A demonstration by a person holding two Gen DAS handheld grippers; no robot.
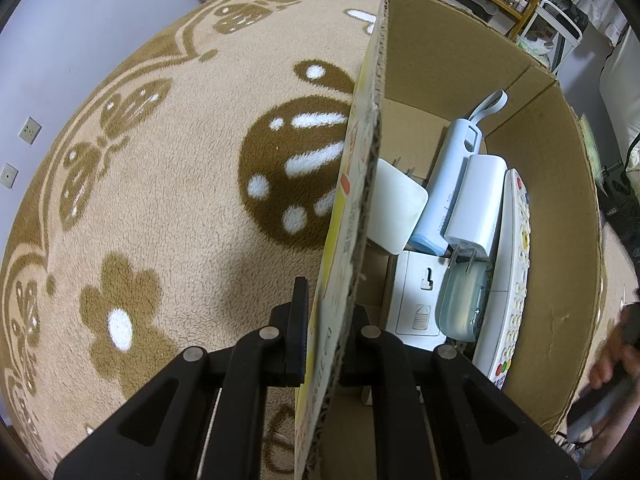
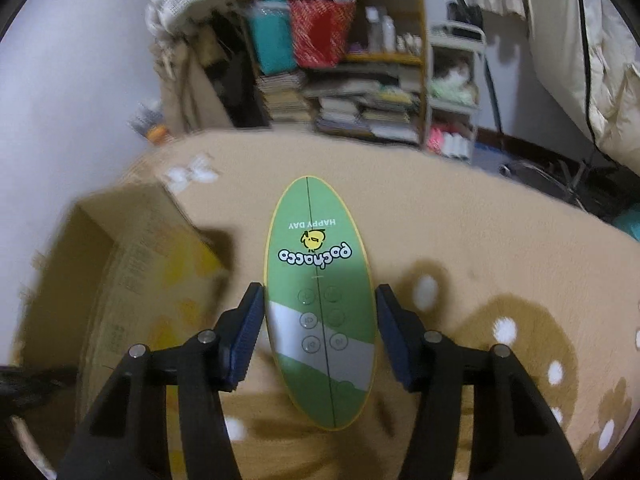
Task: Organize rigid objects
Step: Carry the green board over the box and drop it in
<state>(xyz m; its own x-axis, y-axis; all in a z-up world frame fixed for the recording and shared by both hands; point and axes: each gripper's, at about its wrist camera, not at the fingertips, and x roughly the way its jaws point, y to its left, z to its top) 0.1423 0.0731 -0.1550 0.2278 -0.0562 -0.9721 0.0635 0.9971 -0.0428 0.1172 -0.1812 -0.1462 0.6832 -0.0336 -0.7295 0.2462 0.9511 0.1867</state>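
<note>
In the left wrist view my left gripper (image 1: 328,320) is shut on the upright side wall of an open cardboard box (image 1: 460,60), one finger outside and one inside. In the box lie a white square adapter (image 1: 396,208), a light blue power bank (image 1: 444,184), a white charger (image 1: 476,204), a white remote (image 1: 512,272) and a translucent case (image 1: 464,300). My right gripper (image 2: 320,308) grips a green oval device (image 2: 316,248) with buttons and a cartoon print, its blue pads on both edges, above the rug. The box (image 2: 132,264) sits to its left, blurred.
A beige rug with brown butterflies and flowers (image 1: 180,200) covers the floor around the box. Shelves packed with books and bags (image 2: 360,108) stand behind the rug. A blurred hand (image 1: 612,364) shows at the box's right side.
</note>
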